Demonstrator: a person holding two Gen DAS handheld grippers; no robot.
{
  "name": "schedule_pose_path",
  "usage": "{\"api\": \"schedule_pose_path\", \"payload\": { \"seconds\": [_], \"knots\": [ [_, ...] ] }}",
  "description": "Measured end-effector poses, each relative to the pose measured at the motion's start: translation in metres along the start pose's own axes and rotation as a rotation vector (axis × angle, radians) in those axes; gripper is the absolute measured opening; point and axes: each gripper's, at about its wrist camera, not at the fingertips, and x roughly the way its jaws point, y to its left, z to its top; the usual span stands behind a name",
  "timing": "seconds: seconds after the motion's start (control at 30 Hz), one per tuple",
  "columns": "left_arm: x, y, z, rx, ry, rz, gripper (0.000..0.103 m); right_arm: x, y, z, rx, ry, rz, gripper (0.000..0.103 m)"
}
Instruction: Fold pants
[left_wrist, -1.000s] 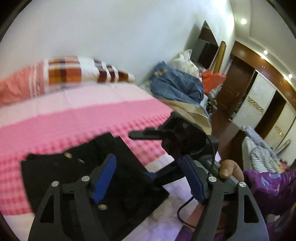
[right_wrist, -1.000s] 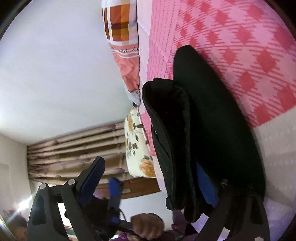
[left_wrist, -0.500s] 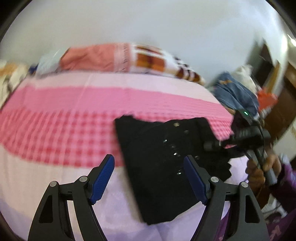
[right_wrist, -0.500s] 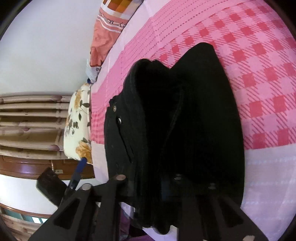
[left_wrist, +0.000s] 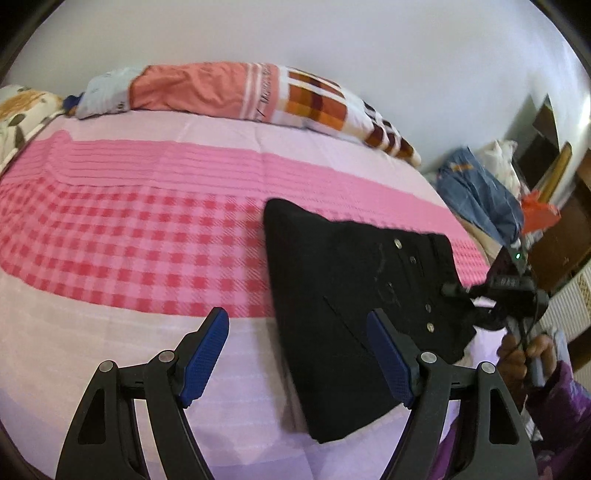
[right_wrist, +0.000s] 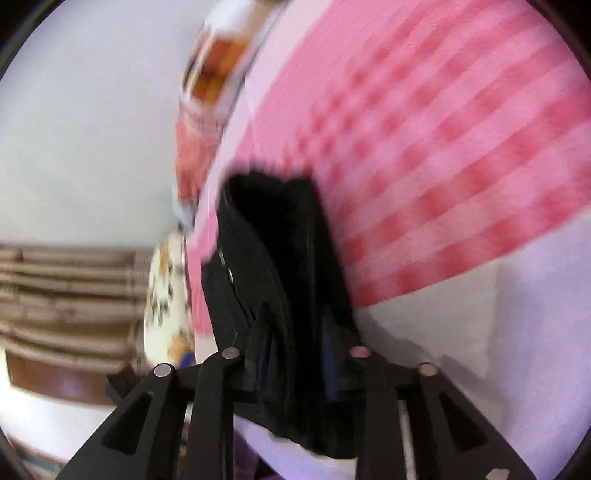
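Observation:
The black pants (left_wrist: 347, 295) lie folded into a thick rectangle on the pink checked bedspread (left_wrist: 129, 236), with metal buttons showing near their right edge. My left gripper (left_wrist: 297, 358) is open and empty, above the bed at the fold's near left side. My right gripper (right_wrist: 295, 347) is shut on the pants (right_wrist: 273, 251), gripping the stacked layers at the edge nearest me; this view is blurred. In the left wrist view the right gripper (left_wrist: 461, 291) holds the pants' right edge at the bed's side.
A rolled orange and plaid quilt (left_wrist: 229, 92) lies along the wall at the back of the bed. A floral pillow (left_wrist: 18, 114) sits at the far left. Blue jeans and bags (left_wrist: 480, 192) are piled beyond the bed's right end, near wooden furniture (left_wrist: 565, 229).
My left gripper has let go, pulled back and swung left, now open. My right gripper has closed on the folded stack's edge and is moving, so its view is blurred.

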Motion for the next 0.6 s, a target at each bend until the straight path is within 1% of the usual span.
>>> {"api": "schedule_pose_path", "payload": {
  "seconds": [0.03, 0.07, 0.13, 0.2, 0.27, 0.3, 0.33, 0.4, 0.5, 0.57, 0.6],
  "knots": [
    [0.001, -0.003, -0.001, 0.012, 0.003, -0.005, 0.077, -0.015, 0.004, -0.003, -0.011, -0.039, 0.006, 0.027],
    [0.002, -0.005, -0.001, 0.021, 0.002, -0.006, 0.077, -0.03, 0.01, -0.009, -0.014, -0.053, 0.063, 0.027],
    [0.004, -0.008, -0.001, 0.034, 0.003, -0.01, 0.077, -0.047, 0.018, -0.026, -0.012, -0.059, 0.118, 0.028],
    [0.008, -0.008, -0.001, 0.026, 0.019, -0.022, 0.077, -0.048, 0.018, -0.045, 0.026, -0.031, 0.156, 0.029],
    [0.012, -0.007, -0.002, 0.004, 0.035, -0.04, 0.077, -0.039, 0.008, -0.062, 0.112, 0.009, 0.184, 0.029],
    [0.013, -0.006, -0.002, -0.006, 0.036, -0.05, 0.077, -0.032, 0.004, -0.068, 0.146, 0.025, 0.189, 0.029],
    [0.013, -0.006, -0.003, -0.013, 0.036, -0.059, 0.077, -0.026, -0.001, -0.073, 0.169, 0.033, 0.167, 0.029],
    [0.011, -0.007, -0.003, -0.016, 0.032, -0.062, 0.077, -0.017, -0.005, -0.074, 0.186, 0.02, 0.138, 0.029],
    [0.008, -0.005, -0.004, -0.022, 0.024, -0.069, 0.077, -0.014, -0.015, -0.071, 0.242, -0.001, 0.166, 0.029],
    [0.007, -0.005, -0.004, -0.027, 0.027, -0.073, 0.077, -0.013, -0.014, -0.07, 0.244, -0.009, 0.143, 0.03],
    [0.007, -0.005, -0.004, -0.028, 0.028, -0.072, 0.077, -0.014, -0.013, -0.07, 0.241, -0.015, 0.138, 0.031]
  ]
}}
